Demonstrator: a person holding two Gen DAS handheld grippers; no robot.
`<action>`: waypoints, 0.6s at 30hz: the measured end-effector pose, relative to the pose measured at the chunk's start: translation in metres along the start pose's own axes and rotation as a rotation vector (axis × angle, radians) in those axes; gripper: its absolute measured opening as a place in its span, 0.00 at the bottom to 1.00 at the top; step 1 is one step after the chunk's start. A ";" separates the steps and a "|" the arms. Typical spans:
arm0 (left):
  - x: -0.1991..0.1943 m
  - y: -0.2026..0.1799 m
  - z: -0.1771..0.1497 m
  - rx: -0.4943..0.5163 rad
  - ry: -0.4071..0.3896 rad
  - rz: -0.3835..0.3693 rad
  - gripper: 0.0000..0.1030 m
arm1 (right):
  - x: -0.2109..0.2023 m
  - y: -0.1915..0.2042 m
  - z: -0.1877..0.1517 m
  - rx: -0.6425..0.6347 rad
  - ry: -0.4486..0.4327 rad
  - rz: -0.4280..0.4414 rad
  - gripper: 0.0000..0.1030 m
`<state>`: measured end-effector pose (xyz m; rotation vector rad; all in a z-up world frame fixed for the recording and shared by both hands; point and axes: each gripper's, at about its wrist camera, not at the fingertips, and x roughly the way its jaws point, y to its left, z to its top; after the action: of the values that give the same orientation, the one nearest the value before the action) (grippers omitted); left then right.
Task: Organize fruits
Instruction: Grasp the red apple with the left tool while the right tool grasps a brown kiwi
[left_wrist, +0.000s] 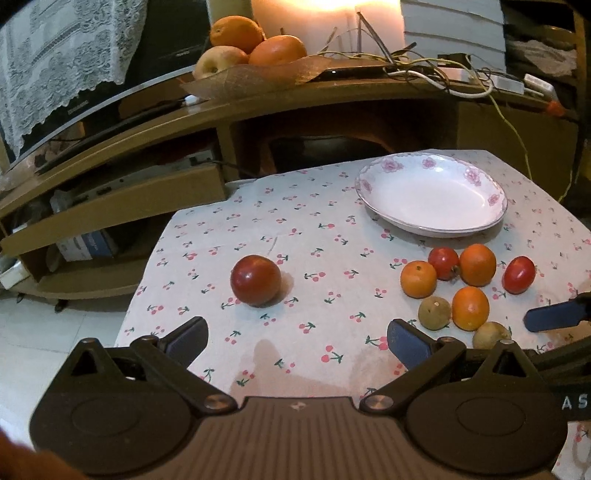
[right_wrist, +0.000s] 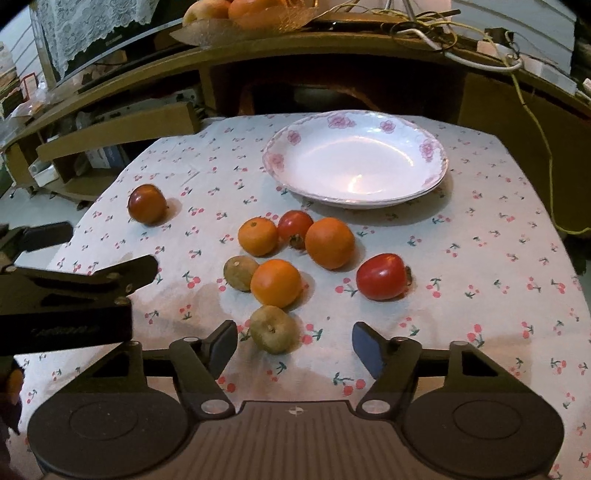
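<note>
A lone dark red tomato (left_wrist: 256, 280) (right_wrist: 147, 204) lies on the cherry-print cloth, just ahead of my open, empty left gripper (left_wrist: 295, 341). A cluster of fruit lies to its right: three oranges (right_wrist: 275, 283), two red tomatoes (right_wrist: 382, 276) and two brownish-green fruits (right_wrist: 273, 328). My right gripper (right_wrist: 295, 347) is open and empty, with the nearest brownish-green fruit just ahead between its fingers. A white floral plate (left_wrist: 476, 175) (right_wrist: 280, 162) sits empty behind the cluster.
A wooden shelf unit (left_wrist: 258, 107) stands behind the table and carries a bowl of oranges and an apple (left_wrist: 251, 48) and tangled cables (left_wrist: 443, 70). The table's left edge (left_wrist: 147, 266) drops to a tiled floor. The left gripper shows at the left of the right wrist view (right_wrist: 74, 280).
</note>
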<state>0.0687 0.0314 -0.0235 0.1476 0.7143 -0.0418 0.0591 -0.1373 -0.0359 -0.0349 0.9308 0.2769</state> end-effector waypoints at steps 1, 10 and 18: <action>0.002 -0.001 0.000 0.002 0.003 -0.002 1.00 | 0.000 0.001 0.000 -0.013 -0.003 -0.003 0.64; 0.006 -0.005 0.000 0.011 0.016 -0.022 1.00 | 0.001 0.004 0.001 -0.044 0.000 -0.013 0.46; 0.009 -0.006 0.002 0.012 0.027 -0.029 1.00 | 0.001 0.004 0.002 -0.034 0.007 0.011 0.34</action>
<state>0.0768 0.0254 -0.0286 0.1499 0.7430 -0.0722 0.0606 -0.1331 -0.0350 -0.0624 0.9331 0.3031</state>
